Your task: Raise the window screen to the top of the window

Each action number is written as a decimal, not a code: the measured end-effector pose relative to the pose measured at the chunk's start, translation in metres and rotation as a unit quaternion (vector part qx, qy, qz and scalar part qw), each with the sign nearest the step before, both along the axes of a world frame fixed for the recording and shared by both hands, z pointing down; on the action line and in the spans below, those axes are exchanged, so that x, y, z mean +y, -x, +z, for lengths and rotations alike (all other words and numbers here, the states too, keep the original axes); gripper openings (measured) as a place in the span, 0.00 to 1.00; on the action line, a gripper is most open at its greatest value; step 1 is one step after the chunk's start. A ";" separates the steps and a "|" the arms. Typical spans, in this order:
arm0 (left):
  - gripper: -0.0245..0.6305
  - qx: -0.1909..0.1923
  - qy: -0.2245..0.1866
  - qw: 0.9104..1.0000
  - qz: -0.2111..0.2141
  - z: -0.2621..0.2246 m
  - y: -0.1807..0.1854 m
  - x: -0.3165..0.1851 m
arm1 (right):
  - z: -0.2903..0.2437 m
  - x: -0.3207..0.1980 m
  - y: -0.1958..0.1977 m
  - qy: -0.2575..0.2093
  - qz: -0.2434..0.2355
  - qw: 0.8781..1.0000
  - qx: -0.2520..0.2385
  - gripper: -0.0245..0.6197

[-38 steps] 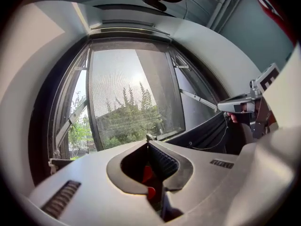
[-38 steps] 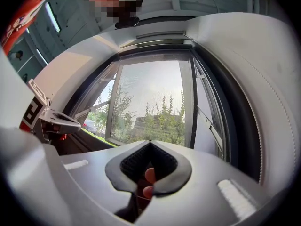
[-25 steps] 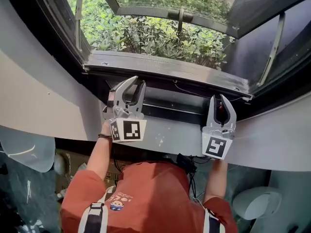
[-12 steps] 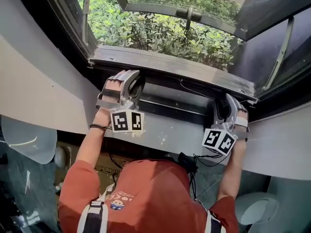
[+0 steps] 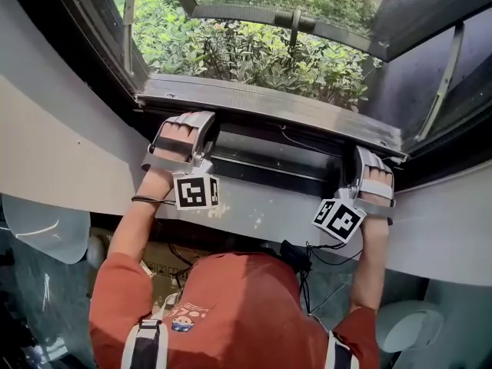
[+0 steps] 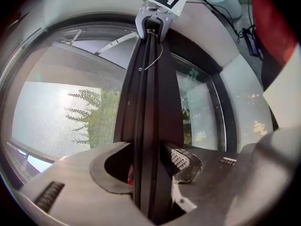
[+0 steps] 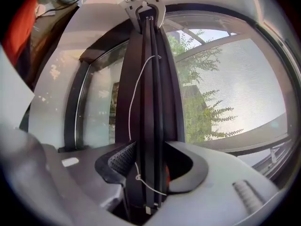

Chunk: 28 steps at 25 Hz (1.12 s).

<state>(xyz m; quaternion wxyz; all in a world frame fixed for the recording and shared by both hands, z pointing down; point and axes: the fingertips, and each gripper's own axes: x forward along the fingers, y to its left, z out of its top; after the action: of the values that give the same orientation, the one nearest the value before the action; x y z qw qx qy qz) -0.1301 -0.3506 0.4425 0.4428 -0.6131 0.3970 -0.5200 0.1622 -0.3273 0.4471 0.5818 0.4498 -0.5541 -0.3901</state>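
Note:
The window screen's black bottom bar [image 5: 269, 164] runs across the foot of the window, under the grey frame rail [image 5: 261, 102]. My left gripper [image 5: 181, 141] straddles the bar near its left end. Its jaws are opening, and the bar [image 6: 148, 102] runs between them with a gap at the ridged pad [image 6: 181, 159]. My right gripper [image 5: 374, 177] straddles the bar's right end. Its jaws stand wide with the bar [image 7: 149, 102] between them and a thin white cord [image 7: 134, 98] along it. Each gripper view shows the other gripper at the bar's far end. Grey mesh [image 7: 235, 93] fills the window.
A pale curved ledge [image 5: 254, 210] lies under the bar. An outward-opened casement [image 5: 400, 14] and green shrubs [image 5: 254, 52] lie beyond. Dark window side frames [image 5: 84, 37] flank the opening. Round white objects [image 5: 38, 225] [image 5: 403, 321] sit low on both sides.
Both grippers have rolled about a quarter turn onto their sides and come down over the black bar. Their jaws have widened around it.

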 end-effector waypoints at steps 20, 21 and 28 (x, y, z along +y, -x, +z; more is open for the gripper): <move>0.29 0.036 0.032 0.998 0.030 -0.018 -0.004 0.008 | -0.015 0.007 0.005 0.006 -0.017 0.999 -0.037 0.34; 0.29 0.039 0.025 0.998 0.030 -0.025 -0.004 0.007 | -0.021 0.006 0.005 0.003 -0.017 0.999 -0.037 0.34; 0.20 0.050 -0.010 0.998 0.026 -0.063 -0.003 0.002 | -0.057 0.002 0.003 -0.037 -0.017 0.999 -0.033 0.24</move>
<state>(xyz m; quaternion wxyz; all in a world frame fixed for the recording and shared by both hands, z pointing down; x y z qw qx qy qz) -0.1270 -0.3488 0.3797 0.4421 -0.6440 0.4076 -0.4729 0.1593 -0.3258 0.3897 0.5393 0.4742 -0.5660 -0.4048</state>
